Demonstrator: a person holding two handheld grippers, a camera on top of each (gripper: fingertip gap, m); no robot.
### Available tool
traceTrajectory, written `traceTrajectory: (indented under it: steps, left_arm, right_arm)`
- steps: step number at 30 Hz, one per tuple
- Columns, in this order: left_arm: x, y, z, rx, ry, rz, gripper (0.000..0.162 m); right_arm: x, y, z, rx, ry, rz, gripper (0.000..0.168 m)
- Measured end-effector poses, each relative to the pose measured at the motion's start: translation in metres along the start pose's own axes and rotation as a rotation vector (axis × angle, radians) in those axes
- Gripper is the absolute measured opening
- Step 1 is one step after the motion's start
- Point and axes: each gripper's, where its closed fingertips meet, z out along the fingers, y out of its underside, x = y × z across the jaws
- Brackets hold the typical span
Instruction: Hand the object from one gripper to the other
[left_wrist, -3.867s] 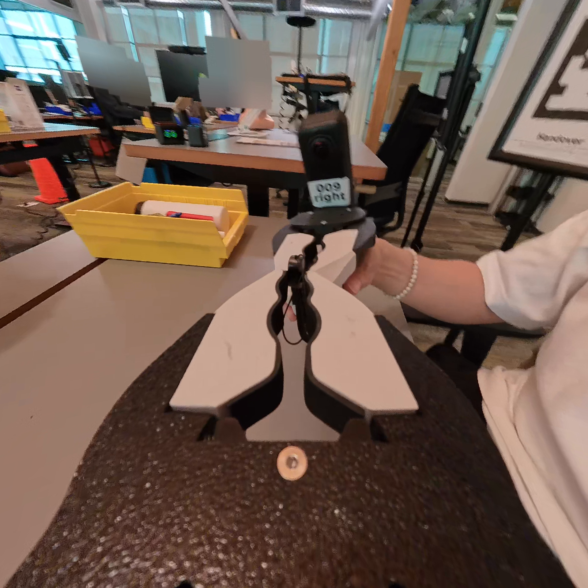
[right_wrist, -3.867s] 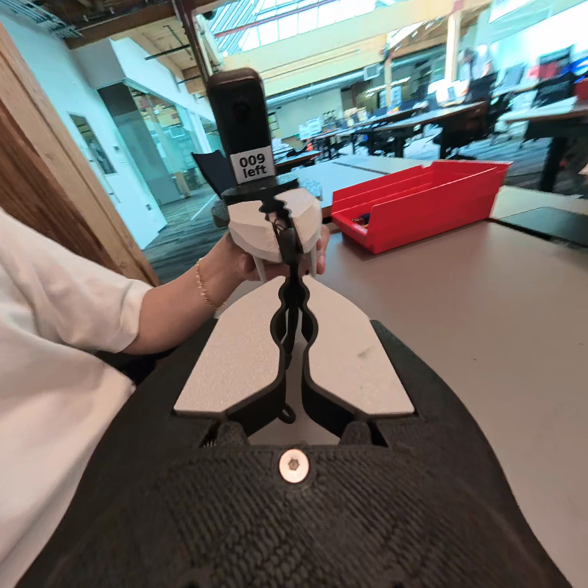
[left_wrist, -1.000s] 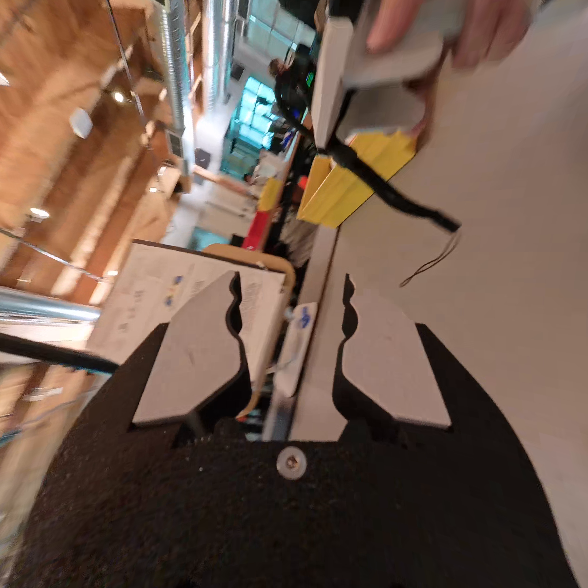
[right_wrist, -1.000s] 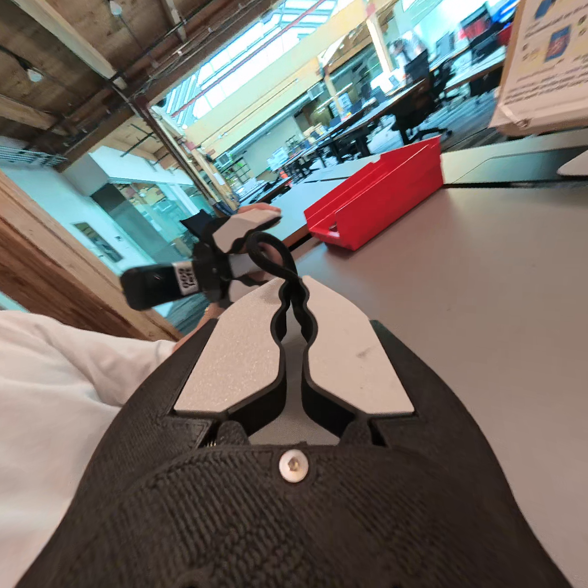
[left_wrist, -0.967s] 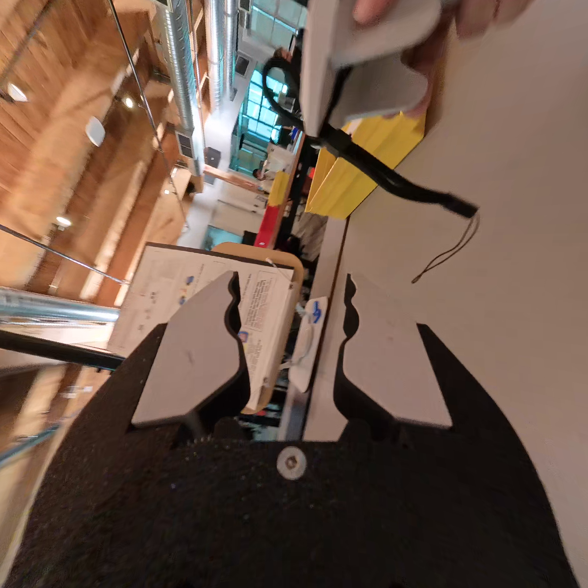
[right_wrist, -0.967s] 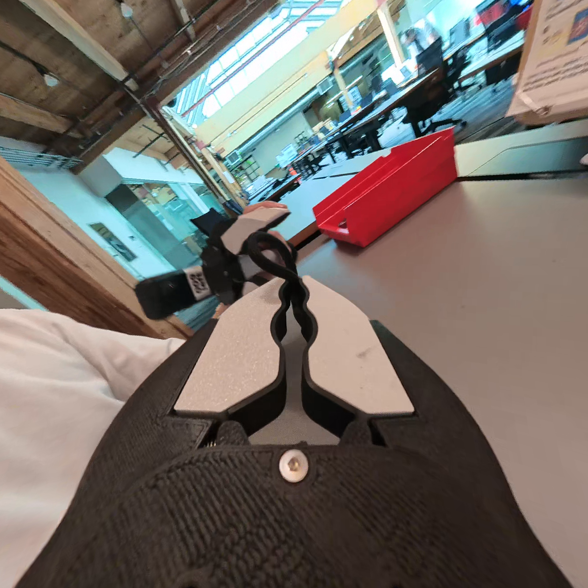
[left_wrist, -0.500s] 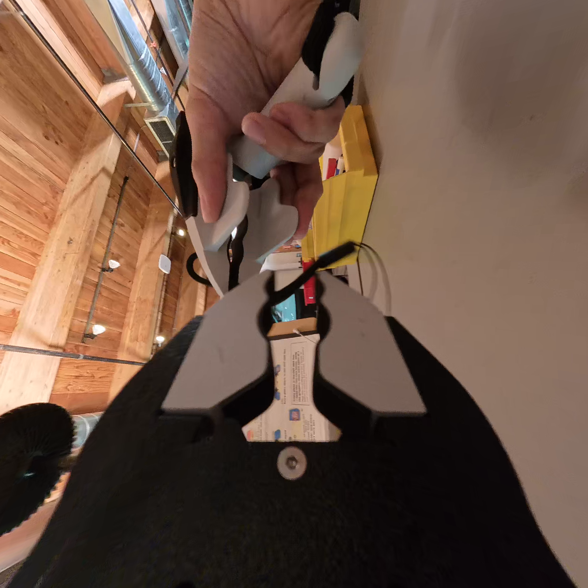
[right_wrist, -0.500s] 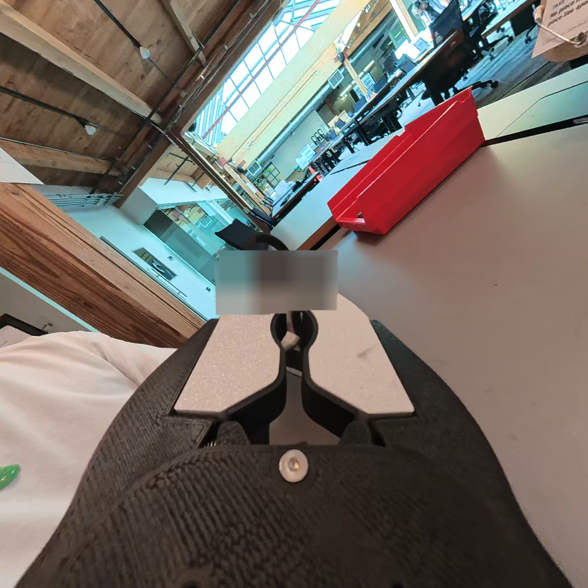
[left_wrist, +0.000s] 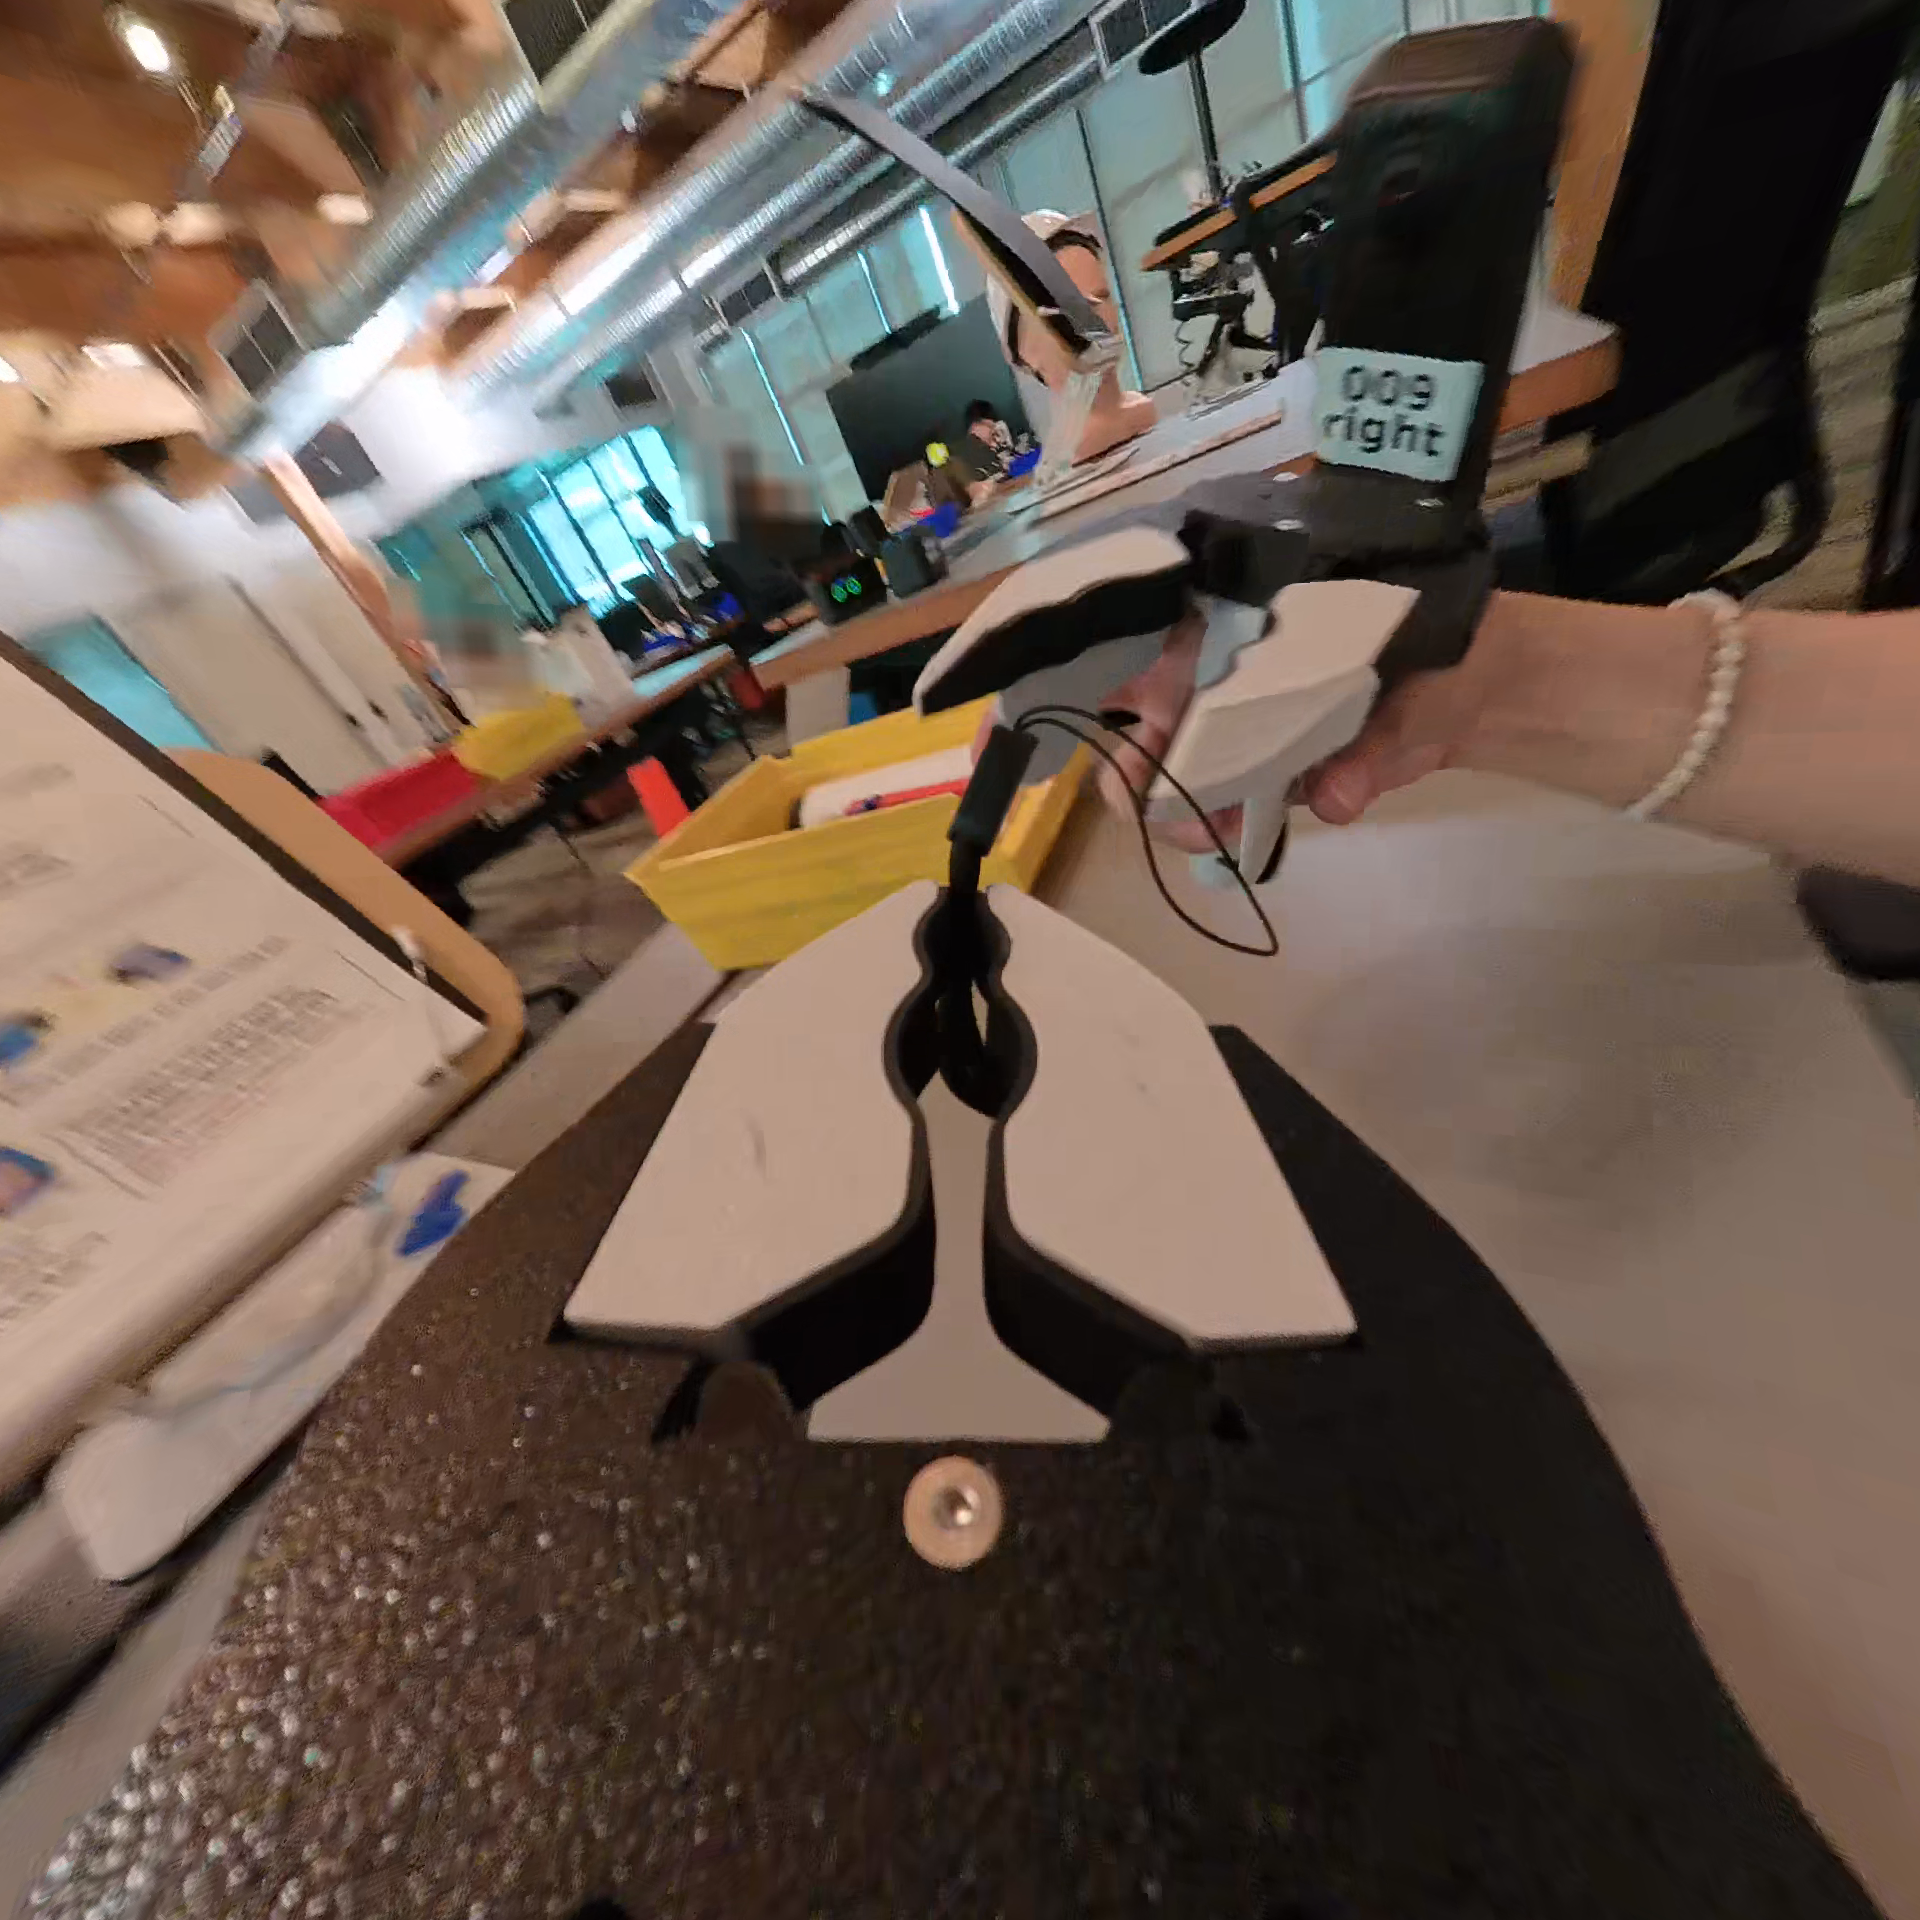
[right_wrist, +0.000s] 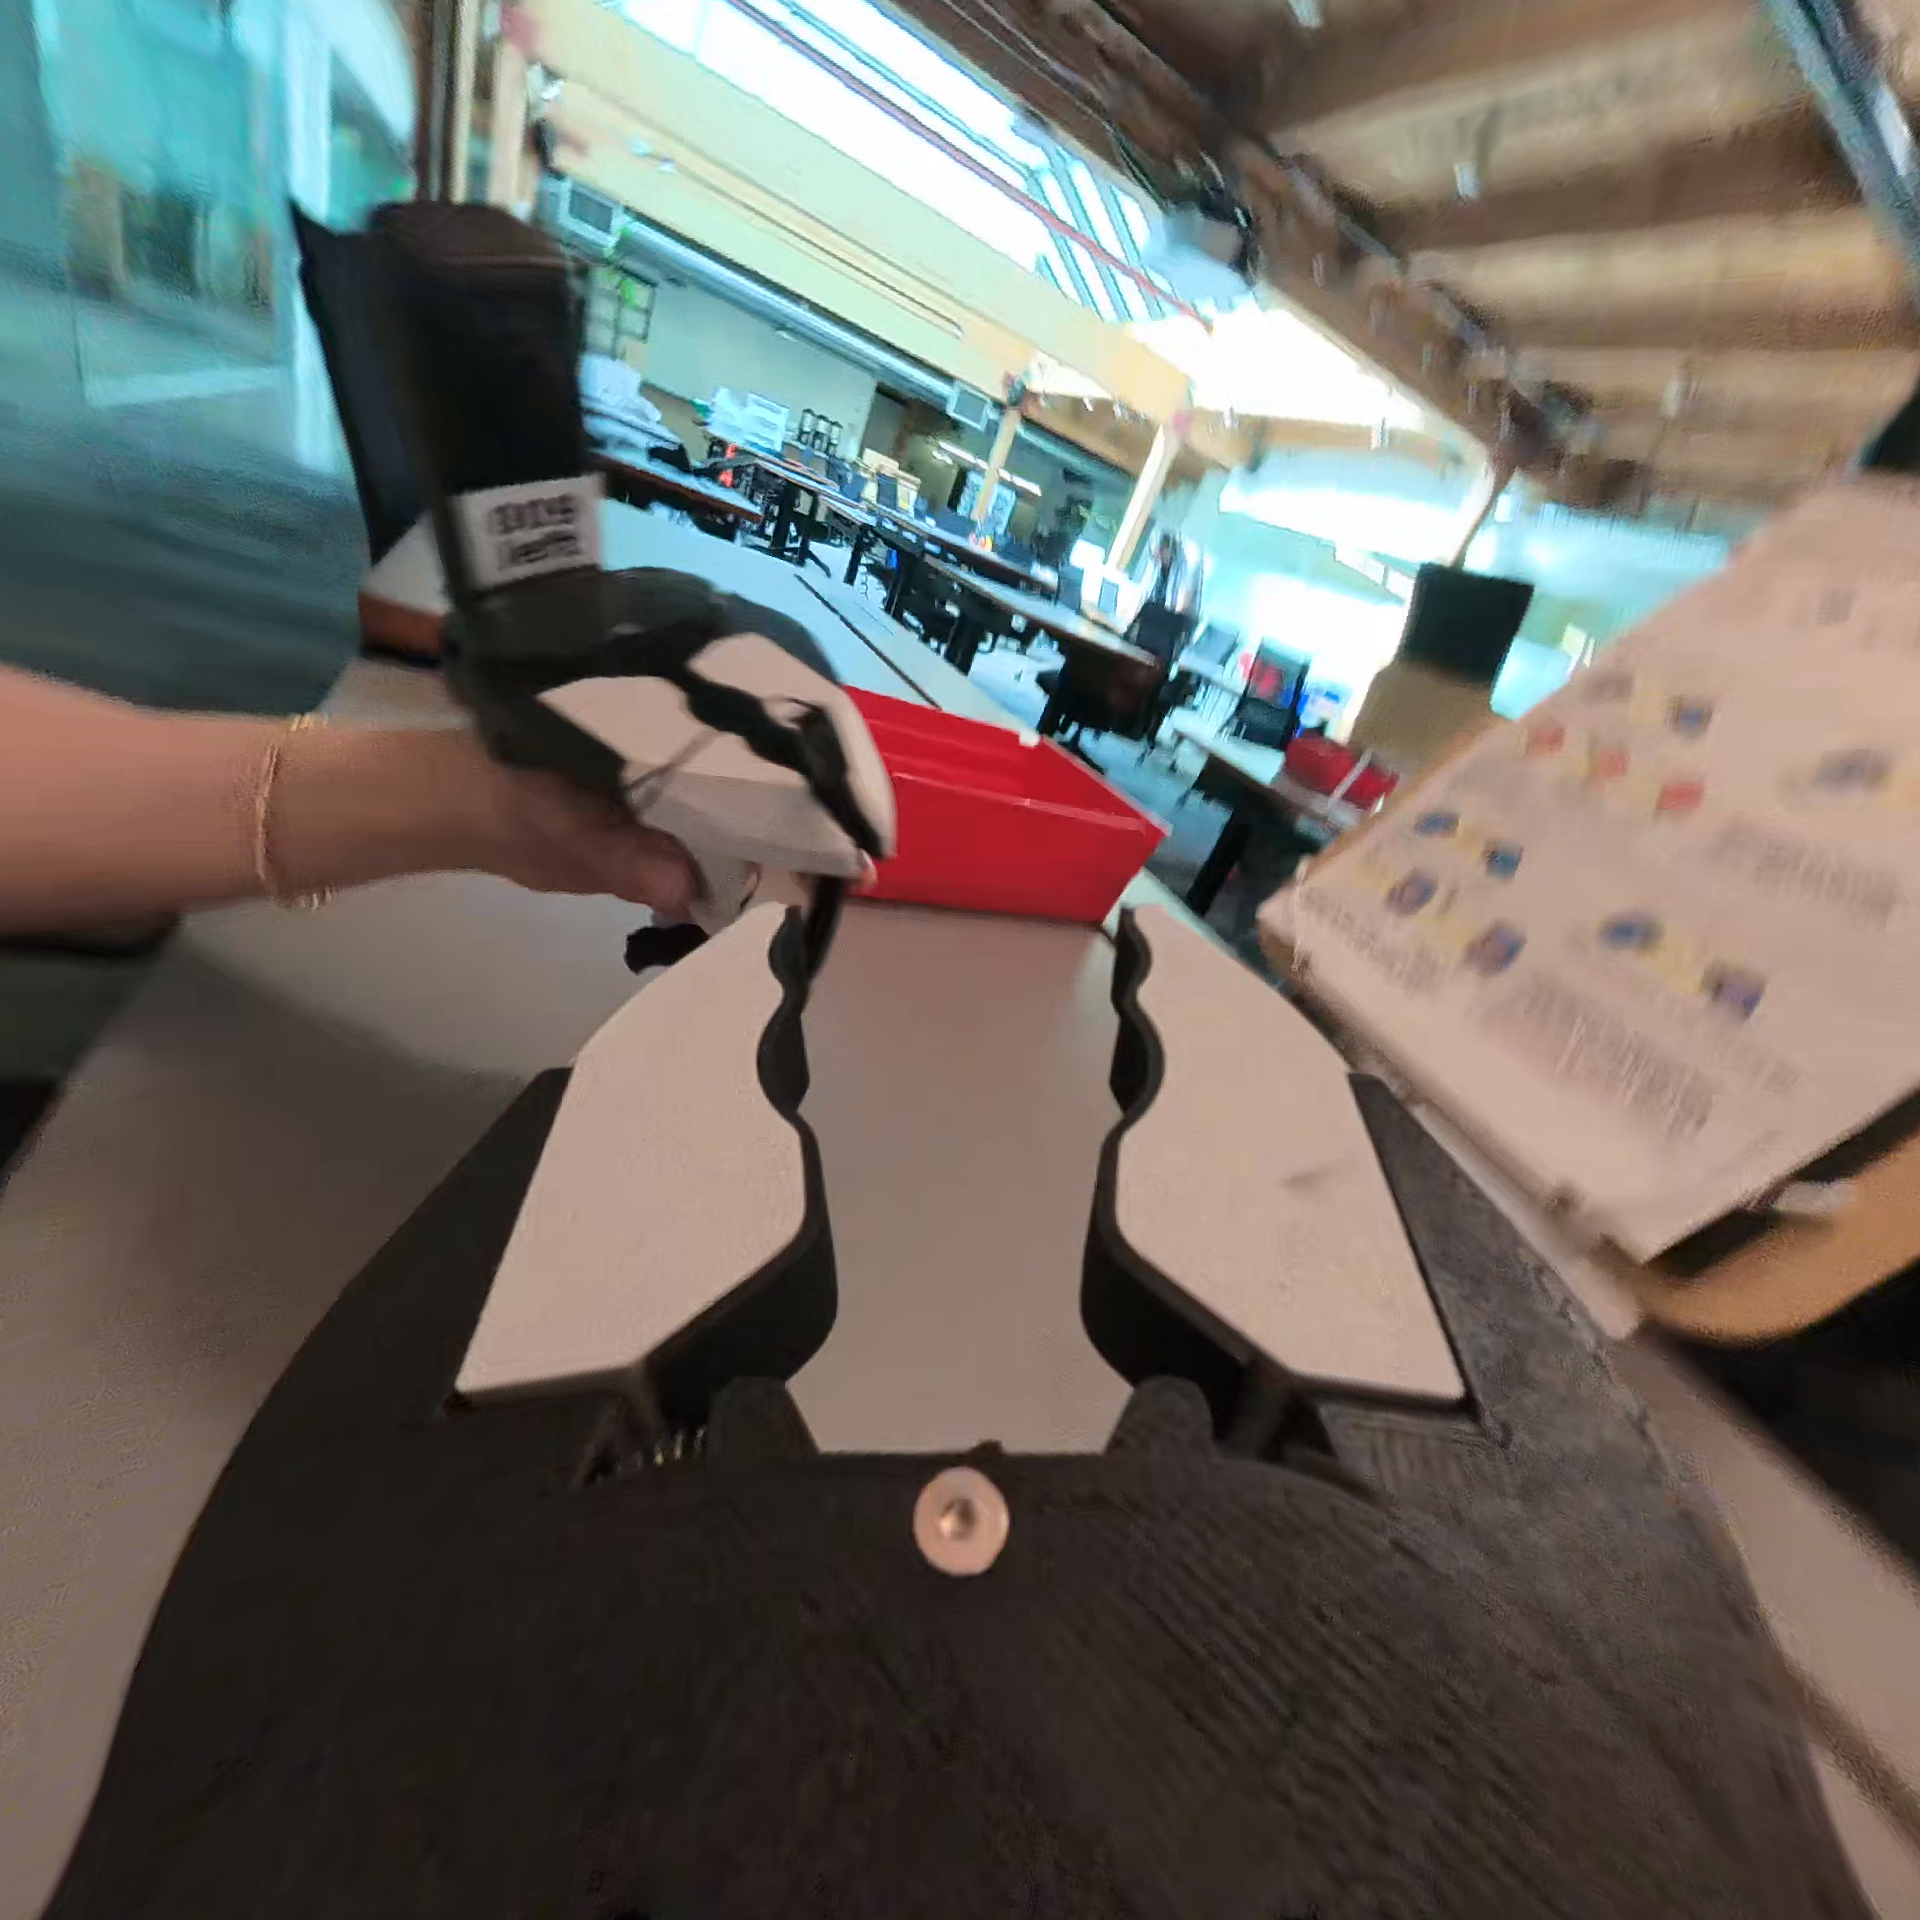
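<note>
Two tongs: both over a grey table (left_wrist: 1507, 1091), facing each other.
Left tongs (left_wrist: 961, 914): pressed together on a black strap (left_wrist: 971, 997), which is pinched between the two grey fingers (left_wrist: 800, 1122) near their tips.
Black strap: its thicker end (left_wrist: 992, 790) sticks up and forward out of the left tongs, with a thin black cord loop (left_wrist: 1195, 862) hanging from it toward the right tongs.
Right tongs (right_wrist: 961, 935): spread wide, nothing between them; in the left wrist view they appear farther off (left_wrist: 1174, 665), held by a hand (left_wrist: 1382, 748) with a bead bracelet, and not gripping the strap.
Yellow bin (left_wrist: 831, 852): on the table behind the strap, holding a white roll-like thing.
Red bin (right_wrist: 997, 821): on the table beyond the left tongs in the right wrist view.
Printed sheet on a board (right_wrist: 1621, 966): propped at the table's edge, just beside the right tongs.
</note>
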Motion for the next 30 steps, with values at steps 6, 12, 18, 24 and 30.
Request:
traceTrajectory:
  steps: [6, 12, 18, 24, 30]
  left_arm:
    - [0.02, 0.02, 0.004, -0.115, 0.204, -0.24, 0.002]
    - [0.035, 0.03, 0.004, -0.145, 0.27, -0.113, 0.002]
    - [0.04, 0.035, 0.007, -0.166, 0.272, -0.084, 0.003]
    - [0.031, 0.036, 0.008, -0.164, 0.198, -0.038, 0.038]
    - [0.036, 0.05, 0.012, -0.249, 0.229, -0.174, 0.037]
  right_arm:
    - [-0.029, -0.008, 0.013, -0.049, -0.019, -0.385, 0.05]
    - [-0.041, 0.005, 0.014, -0.1, -0.132, -0.221, 0.037]
    - [-0.039, 0.013, 0.018, -0.152, -0.162, -0.058, 0.008]
    - [0.001, 0.004, 0.016, -0.071, 0.005, 0.333, 0.008]
    - [0.013, -0.005, 0.01, 0.017, 0.032, 0.468, 0.007]
